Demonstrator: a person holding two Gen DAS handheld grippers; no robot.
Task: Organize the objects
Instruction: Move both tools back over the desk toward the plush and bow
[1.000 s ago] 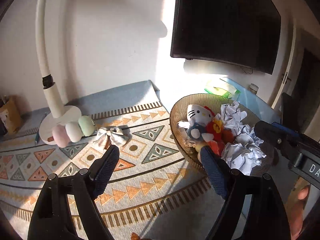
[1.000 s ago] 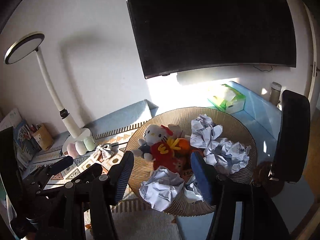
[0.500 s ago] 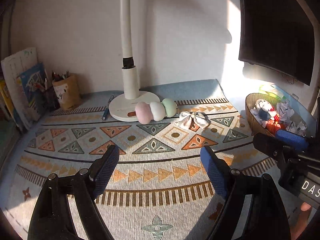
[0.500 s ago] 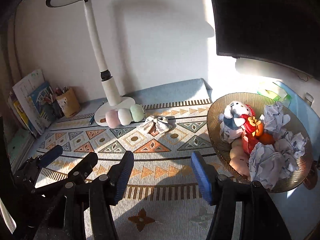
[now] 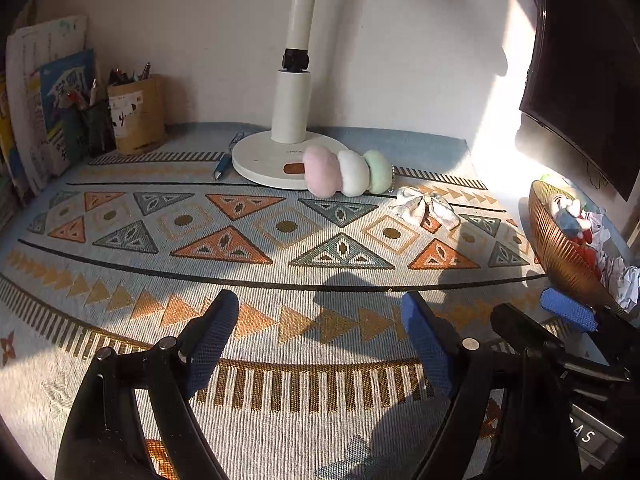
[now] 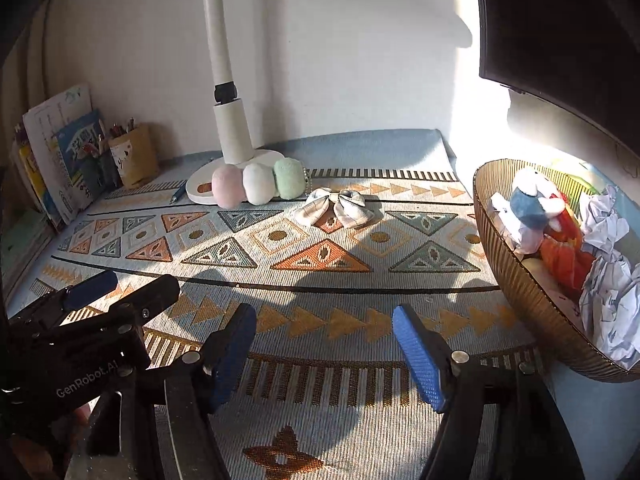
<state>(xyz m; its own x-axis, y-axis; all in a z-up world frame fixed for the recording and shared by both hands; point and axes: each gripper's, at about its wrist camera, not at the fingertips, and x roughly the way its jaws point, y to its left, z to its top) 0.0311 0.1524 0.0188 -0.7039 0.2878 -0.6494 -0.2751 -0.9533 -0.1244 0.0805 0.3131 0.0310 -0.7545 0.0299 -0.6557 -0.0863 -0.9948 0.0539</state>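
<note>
1. The left gripper [image 5: 320,340] had its jaws spread wide with nothing between them, above the patterned mat [image 5: 280,280].
2. The right gripper [image 6: 324,344] was opening its jaws, empty as well, over the same mat; the left gripper showed at the lower left of its view.
3. Past both grippers, toward the wall, a grey fabric bow [image 6: 332,206] lay flat on the mat, loose and untouched.
4. Just left of the bow sat a plush of three balls, pink, white and green [image 5: 347,172], leaning against the round base of a white desk lamp [image 5: 292,112].
5. A blue pen [image 5: 224,162] lay beside the lamp base on its left.
6. At the right edge a ribbed amber basket [image 6: 520,280] held a white plush cat [image 6: 532,200], something red, and crumpled paper [image 6: 608,280].
7. At far left stood a brown pencil holder [image 5: 136,114] and upright books [image 5: 48,100]; a dark screen [image 6: 560,32] hung on the wall at right.
</note>
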